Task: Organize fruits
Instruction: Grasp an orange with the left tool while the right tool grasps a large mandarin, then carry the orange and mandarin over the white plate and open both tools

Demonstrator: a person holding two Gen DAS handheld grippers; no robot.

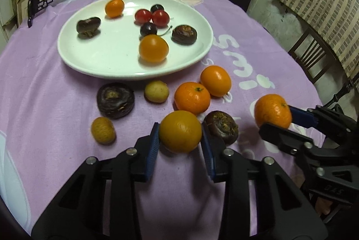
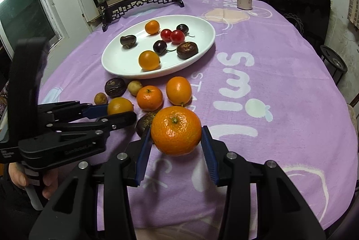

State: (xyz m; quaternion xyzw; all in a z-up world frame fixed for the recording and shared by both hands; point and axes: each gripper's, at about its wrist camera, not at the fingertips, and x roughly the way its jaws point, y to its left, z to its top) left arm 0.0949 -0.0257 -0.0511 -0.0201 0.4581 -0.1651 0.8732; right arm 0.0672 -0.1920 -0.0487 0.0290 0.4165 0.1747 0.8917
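Your left gripper (image 1: 180, 139) pinches a smooth yellow-orange fruit (image 1: 180, 131) between its fingers, low over the counter (image 1: 56, 105). Your right gripper (image 2: 176, 145) pinches a mandarin (image 2: 176, 130) the same way. The white plate (image 1: 78, 56) lies at 11 o'clock in the left wrist view, holding cherries (image 1: 160, 17); loose fruit sits just beside its near rim.

Dim indoor light (fisheye-warped edges)
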